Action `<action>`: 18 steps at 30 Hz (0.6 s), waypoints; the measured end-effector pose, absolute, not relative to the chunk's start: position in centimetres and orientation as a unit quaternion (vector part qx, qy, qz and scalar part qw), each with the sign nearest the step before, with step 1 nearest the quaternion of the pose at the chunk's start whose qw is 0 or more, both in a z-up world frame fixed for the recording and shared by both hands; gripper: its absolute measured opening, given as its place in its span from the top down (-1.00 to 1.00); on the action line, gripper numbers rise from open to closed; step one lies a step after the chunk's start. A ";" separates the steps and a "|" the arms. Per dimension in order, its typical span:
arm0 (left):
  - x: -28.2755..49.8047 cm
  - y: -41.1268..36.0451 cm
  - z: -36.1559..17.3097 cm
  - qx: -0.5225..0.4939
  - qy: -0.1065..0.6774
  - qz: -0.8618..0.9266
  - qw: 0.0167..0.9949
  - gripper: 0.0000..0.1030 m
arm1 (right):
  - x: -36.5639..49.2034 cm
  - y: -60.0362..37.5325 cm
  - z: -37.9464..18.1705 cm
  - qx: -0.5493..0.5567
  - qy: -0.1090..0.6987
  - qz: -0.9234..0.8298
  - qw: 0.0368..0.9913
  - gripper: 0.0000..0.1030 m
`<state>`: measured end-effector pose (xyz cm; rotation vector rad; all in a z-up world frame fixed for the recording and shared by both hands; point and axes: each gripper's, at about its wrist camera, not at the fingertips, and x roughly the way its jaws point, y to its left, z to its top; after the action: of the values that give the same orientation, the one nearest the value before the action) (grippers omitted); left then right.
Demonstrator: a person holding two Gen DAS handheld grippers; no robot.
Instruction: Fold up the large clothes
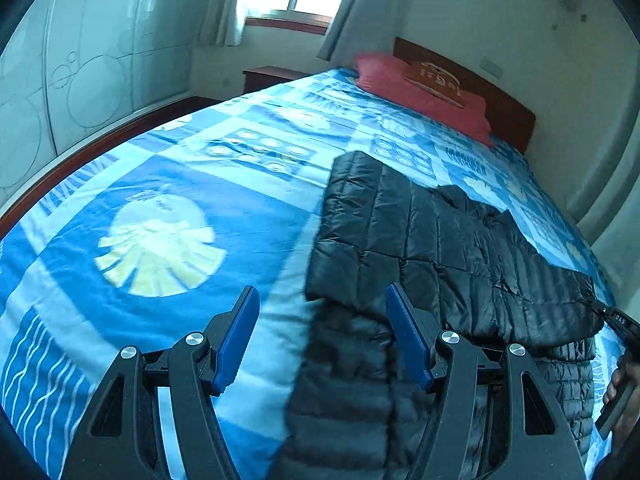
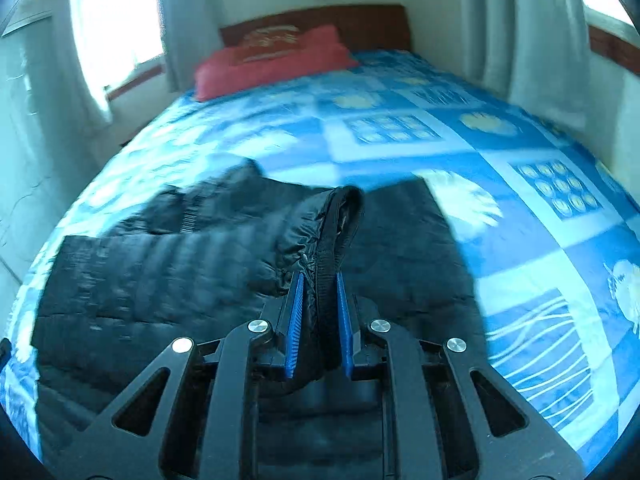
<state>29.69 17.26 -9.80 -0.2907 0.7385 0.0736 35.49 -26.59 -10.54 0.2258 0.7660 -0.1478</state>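
Right wrist view shows the right gripper (image 2: 319,300) clamped on a lifted edge of the black quilted puffer jacket (image 2: 168,264), which lies lengthwise on the blue patterned bed (image 2: 520,152) near its foot, while the left gripper (image 1: 322,320) hovers wide apart, empty, over the jacket's left edge.

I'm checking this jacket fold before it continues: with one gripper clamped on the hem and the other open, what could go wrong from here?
The right gripper pinches only a thin bunched edge of the black puffer jacket; the slick fabric could slip out. The left gripper is open and holds nothing, so pulling from one side may drag the jacket across the blue bedspread and skew the fold.
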 end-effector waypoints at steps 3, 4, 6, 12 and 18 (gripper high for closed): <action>31.5 16.1 -10.7 -0.128 0.372 0.035 0.919 -0.26 | 36.5 -27.9 -13.0 0.109 0.401 -0.080 0.906 0.69; 32.2 15.7 -11.0 -0.122 0.377 0.036 0.917 -0.26 | 36.6 -28.3 -13.8 0.113 0.416 -0.079 0.899 0.65; 33.2 15.2 -11.4 -0.109 0.383 0.041 0.916 -0.26 | 35.9 -28.7 -14.0 0.120 0.414 -0.080 0.899 0.52; 36.2 14.5 -11.9 -0.080 0.389 0.056 0.916 -0.26 | 34.9 -27.3 -11.9 0.124 0.358 -0.072 0.923 0.17; 38.9 14.7 -14.8 -0.057 0.431 0.077 0.897 -0.30 | 37.3 -24.9 -16.3 0.087 0.420 -0.036 0.903 0.13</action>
<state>38.88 14.67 -14.80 -0.1189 0.8935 0.1602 37.27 -24.92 -16.31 0.1805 0.8679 -0.0740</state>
